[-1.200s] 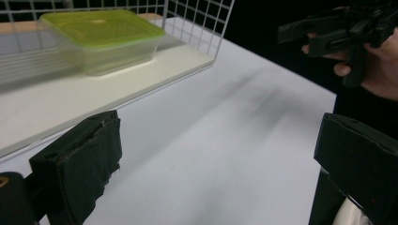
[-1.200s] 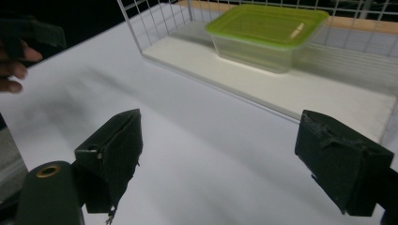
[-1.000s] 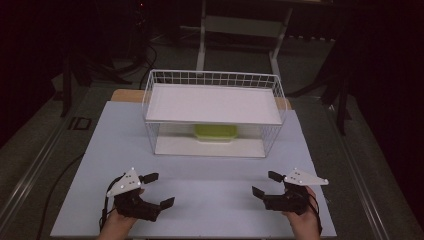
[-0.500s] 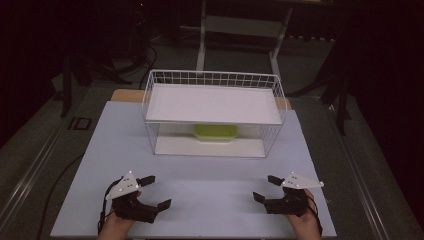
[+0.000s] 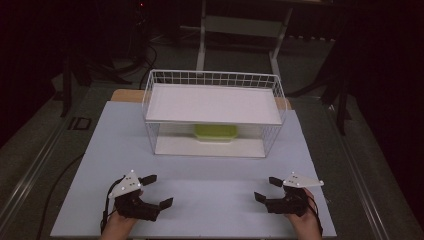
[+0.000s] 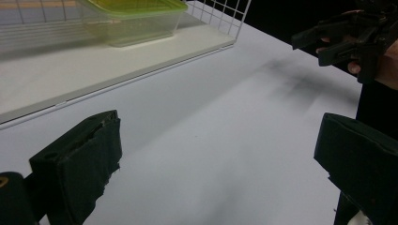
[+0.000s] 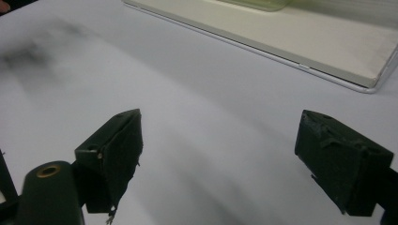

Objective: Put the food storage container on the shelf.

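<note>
Left gripper (image 5: 156,190): held in a hand at about 7 o'clock on the worktop (image 5: 210,185), jaws spread wide with nothing between them, pointing toward 3 o'clock; grey three-cornered plate on top, cable trailing off the near edge. Right gripper (image 5: 267,188): held in a hand at about 5 o'clock, jaws likewise wide apart and empty, pointing toward 9 o'clock, so the two grippers face each other with a bare stretch of white surface between them, well apart. Left gripper view: own two black padded jaws rise from the bottom corners over bare worktop, and the right gripper (image 6: 324,40) appears at upper right, with fingers wrapped round it. Right gripper view: own jaws stand apart over bare white surface, nothing gripped. Wire rack (image 5: 214,80): white, two-tiered, at 12 o'clock on the worktop, far from both grippers; upper shelf a flat white board, unoccupied. Lidded container (image 5: 215,132): clear body with green lid, seated on the lower shelf of the rack, roughly central, beneath the upper board; in the left gripper view the container (image 6: 136,21) shows at upper left, lid closed, resting flat on the cream lower board (image 6: 56,79). Neither gripper touches the rack or the container.
</note>
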`<state>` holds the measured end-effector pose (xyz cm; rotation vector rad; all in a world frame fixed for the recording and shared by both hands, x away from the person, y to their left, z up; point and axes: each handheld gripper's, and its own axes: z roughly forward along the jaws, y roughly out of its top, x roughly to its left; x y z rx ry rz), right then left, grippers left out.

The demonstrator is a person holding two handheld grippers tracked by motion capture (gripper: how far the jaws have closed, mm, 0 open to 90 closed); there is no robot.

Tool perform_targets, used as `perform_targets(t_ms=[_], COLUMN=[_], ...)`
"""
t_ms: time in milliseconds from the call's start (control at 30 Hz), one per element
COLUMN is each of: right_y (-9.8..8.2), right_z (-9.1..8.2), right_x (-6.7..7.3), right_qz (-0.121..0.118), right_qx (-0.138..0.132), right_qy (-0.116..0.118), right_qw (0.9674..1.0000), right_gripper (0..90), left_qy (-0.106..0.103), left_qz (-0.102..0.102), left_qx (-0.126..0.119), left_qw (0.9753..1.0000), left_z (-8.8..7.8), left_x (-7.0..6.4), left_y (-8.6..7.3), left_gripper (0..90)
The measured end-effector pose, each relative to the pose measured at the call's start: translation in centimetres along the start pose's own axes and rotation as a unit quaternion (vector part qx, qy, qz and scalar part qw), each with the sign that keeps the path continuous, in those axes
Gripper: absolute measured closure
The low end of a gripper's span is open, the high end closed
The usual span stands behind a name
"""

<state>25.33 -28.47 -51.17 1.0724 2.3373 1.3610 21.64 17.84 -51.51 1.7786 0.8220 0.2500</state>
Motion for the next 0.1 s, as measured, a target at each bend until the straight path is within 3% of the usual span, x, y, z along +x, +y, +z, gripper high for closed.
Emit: perform_targets(t_ms=[100], right_y=[0.01], right_z=[0.01], right_x=[-0.07], right_qz=[-0.003], right_qx=[0.001], right_qy=[-0.005], right_qw=[1.0], right_gripper=[15.4], left_qy=[-0.002], left_qz=[0.004], left_qx=[0.001], left_qw=[1.0], left_z=[0.1], left_x=[-0.06], left_y=[0.0], left_gripper=[2.0])
